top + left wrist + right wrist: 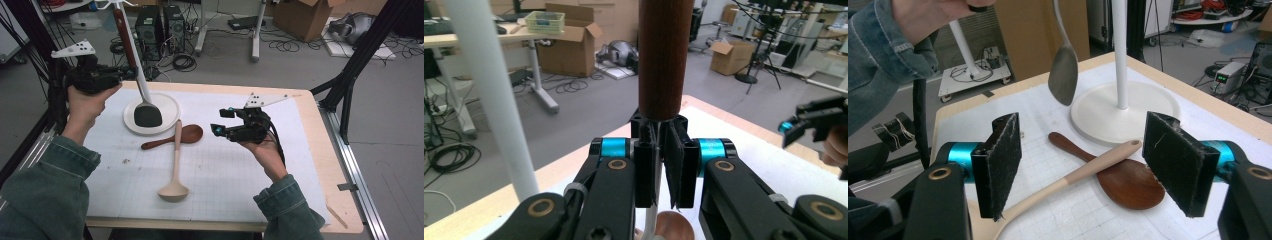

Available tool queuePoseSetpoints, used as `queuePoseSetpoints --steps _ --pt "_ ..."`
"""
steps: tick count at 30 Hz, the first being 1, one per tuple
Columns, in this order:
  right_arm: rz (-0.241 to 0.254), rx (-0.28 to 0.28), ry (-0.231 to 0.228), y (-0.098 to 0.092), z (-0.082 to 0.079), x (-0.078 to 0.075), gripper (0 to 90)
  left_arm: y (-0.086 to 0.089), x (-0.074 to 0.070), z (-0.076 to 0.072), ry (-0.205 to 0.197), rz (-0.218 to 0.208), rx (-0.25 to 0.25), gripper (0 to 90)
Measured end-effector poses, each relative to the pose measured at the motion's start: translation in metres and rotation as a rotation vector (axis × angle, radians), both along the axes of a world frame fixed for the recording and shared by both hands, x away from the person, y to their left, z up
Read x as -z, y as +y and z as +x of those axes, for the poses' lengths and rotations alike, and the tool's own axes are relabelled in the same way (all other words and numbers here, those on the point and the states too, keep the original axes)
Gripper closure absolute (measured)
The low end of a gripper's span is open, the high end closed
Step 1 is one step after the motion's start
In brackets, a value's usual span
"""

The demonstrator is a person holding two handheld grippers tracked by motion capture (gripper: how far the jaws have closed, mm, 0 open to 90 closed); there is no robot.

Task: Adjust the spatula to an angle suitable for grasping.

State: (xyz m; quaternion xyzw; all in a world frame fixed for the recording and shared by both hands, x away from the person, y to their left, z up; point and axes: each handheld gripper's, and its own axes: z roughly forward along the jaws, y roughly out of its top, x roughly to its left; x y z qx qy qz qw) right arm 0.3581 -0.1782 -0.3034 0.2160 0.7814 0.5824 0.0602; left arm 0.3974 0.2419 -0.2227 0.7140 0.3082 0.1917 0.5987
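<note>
Left gripper (pixel 131 72) jaws clamp spatula (pixel 146 112), lifted above stand (pixel 170 107) base (hanging undone). Right gripper (pixel 223 121) jaws wide, empty. 2 spoons (pixel 176 155) left on worktop (pixel 320 150).

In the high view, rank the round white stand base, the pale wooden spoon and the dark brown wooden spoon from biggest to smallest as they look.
1. Pale wooden spoon, longest.
2. Dark brown wooden spoon and round white stand base: similar span, so unranked; the base covers more area. All three lie close together, so nearness hardly skews this.
</note>
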Motion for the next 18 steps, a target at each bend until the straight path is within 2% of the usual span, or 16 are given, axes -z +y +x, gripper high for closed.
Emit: queuePoseSetpoints --steps 5,18 --pt "0.001 -0.004 0.003 0.001 0.000 0.001 31.3 0.002 -0.005 0.009 0.010 0.004 -0.017 83.0" --pt "0.006 -0.007 0.002 0.000 0.001 0.001 31.2 0.001 -0.004 0.023 0.023 -0.007 -0.049 83.0"
